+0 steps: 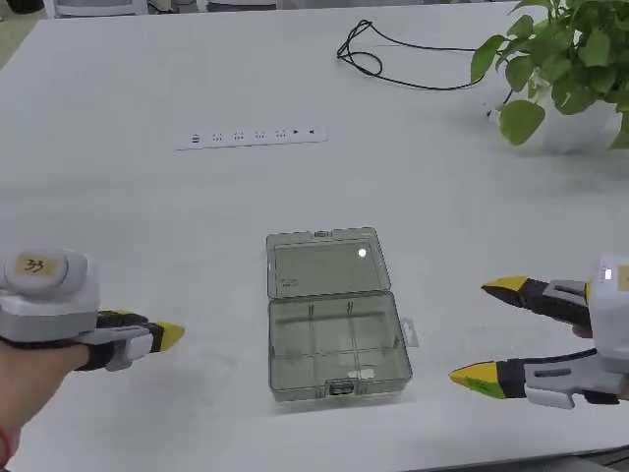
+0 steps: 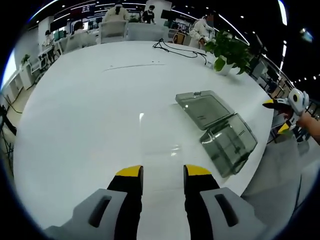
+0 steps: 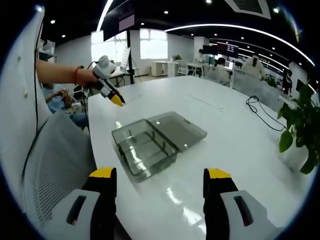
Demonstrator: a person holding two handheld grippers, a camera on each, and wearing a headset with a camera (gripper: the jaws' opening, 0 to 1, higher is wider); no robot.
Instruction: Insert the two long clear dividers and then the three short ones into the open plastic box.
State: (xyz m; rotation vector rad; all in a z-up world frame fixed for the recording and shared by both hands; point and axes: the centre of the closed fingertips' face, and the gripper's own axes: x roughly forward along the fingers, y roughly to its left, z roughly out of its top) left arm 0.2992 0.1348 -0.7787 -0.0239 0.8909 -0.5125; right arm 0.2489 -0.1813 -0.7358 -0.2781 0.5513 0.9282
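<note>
A smoky clear plastic box (image 1: 339,346) lies open on the white table (image 1: 147,216), its lid (image 1: 324,264) folded flat on the far side. Thin clear lines cross the inside of the box; I cannot tell whether they are dividers or wall ribs. A small clear piece (image 1: 409,334) lies against the box's right side. My left gripper (image 1: 167,336) hovers left of the box, jaws a little apart and holding nothing (image 2: 163,172). My right gripper (image 1: 488,331) is to the right of the box, wide open and holding nothing (image 3: 160,175). The box (image 3: 145,147) lies ahead of its jaws.
A white power strip (image 1: 251,136) lies beyond the box. A black cable (image 1: 393,59) and a potted plant (image 1: 565,59) are at the far right. The table's near edge runs just behind both grippers. A mesh chair (image 3: 60,160) stands by that edge.
</note>
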